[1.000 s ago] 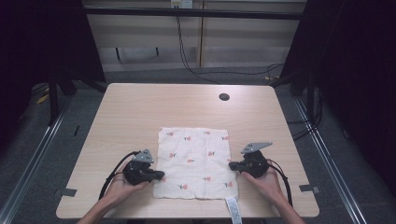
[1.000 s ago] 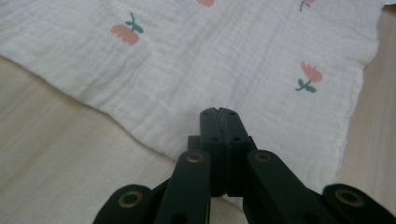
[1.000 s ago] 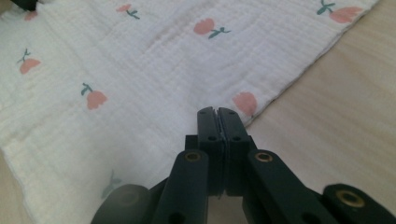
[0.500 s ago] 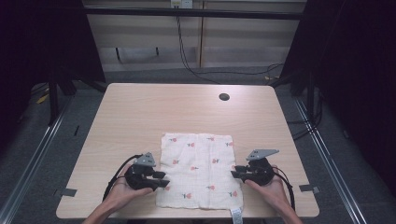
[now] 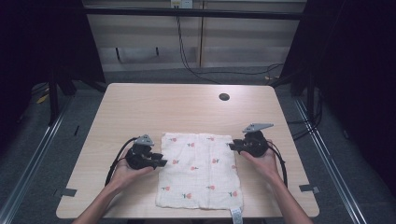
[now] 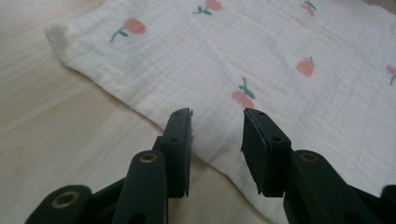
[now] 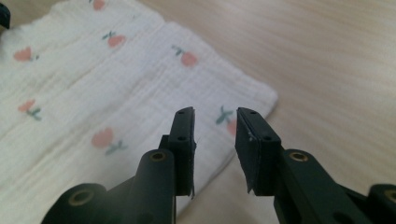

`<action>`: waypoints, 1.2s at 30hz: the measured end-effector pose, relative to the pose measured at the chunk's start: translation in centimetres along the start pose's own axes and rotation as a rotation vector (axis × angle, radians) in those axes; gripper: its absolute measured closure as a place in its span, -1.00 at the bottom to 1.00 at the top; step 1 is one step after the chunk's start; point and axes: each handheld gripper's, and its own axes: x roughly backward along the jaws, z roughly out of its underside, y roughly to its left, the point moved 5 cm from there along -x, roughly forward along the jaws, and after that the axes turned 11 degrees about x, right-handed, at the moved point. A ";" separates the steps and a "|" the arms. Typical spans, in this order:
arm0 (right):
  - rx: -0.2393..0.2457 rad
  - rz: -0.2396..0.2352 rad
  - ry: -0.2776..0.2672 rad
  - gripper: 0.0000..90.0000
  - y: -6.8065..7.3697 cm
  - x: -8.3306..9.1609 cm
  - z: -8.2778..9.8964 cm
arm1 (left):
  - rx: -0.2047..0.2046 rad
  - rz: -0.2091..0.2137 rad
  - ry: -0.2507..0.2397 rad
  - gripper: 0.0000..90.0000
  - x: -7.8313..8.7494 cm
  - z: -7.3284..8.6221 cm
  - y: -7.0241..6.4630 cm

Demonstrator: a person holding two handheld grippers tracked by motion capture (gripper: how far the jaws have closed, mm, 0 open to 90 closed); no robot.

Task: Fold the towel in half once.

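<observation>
A: Starting w/ the claws – what's the left gripper [image 5: 161, 163] doing?

B: Jaws apart, a clear gap btwn them, nothing clamped. They've just been closing a bit. In the left gripper view [image 6: 217, 126] the tips hang just over the near-left edge of the cloth [image 6: 261, 70], pads not pressing on it as far as I can tell.

A: Right gripper [image 5: 232, 146]?

B: Same – jaws apart, just been closing further, nothing btwn them. Right gripper view [image 7: 215, 123] has the tips above a cloth [image 7: 93, 93] corner, bare wood showing to the right of it.

A: Where's the cloth [image 5: 200, 170] overall?

B: Lying flat on the table [image 5: 154, 107], near-centre, reaching down to the near edge. White, crinkly weave, small red flower print. A tag [image 5: 236, 216] sticks out past the near edge by its right corner.

A: Grippers vs cloth from the high view?

B: One each side. Left one at the cloth's left edge, abt a third down from the far side; right one at the far-right corner. Hands behind both, forearms coming in from the bottom.

A: Anything else on the table?

B: Dark round hole [image 5: 224, 97] toward the far side, well apart from the cloth.
</observation>
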 end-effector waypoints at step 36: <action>-0.090 -0.025 0.004 0.88 -3.0 -4.7 -1.1 | 0.193 -0.090 -0.111 0.21 -2.5 -5.0 7.8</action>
